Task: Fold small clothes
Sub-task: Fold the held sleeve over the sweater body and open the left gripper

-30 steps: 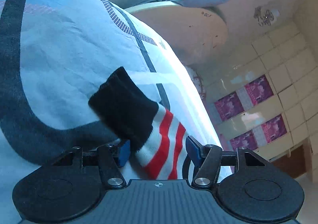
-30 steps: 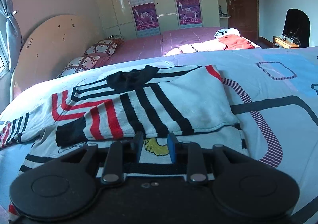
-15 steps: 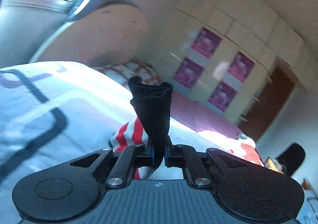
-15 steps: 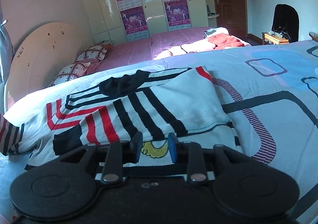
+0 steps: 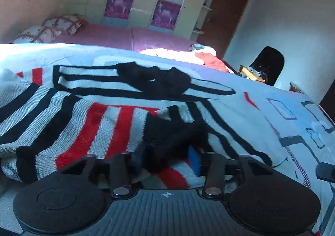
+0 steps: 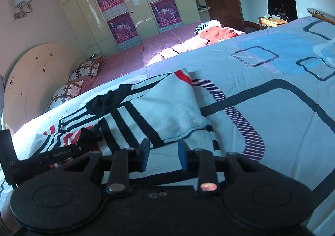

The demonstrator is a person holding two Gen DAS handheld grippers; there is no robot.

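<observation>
Cuff point(image 5: 167, 137) of striped sweater point(image 5: 88, 118) lies between spread left gripper point(image 5: 166, 157) fingers

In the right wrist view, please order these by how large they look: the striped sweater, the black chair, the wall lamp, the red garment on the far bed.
1. striped sweater
2. black chair
3. red garment
4. wall lamp

The sweater lies nearest the camera; chair and garment look close in size.

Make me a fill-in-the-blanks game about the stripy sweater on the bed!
1. The sweater has black and ____ stripes.
2. The black cuff sits between the fingers of the ____ gripper.
3. The right gripper holds ____.
4. The posters on the wardrobe are ____.

Missing words: red; left; nothing; purple
</observation>
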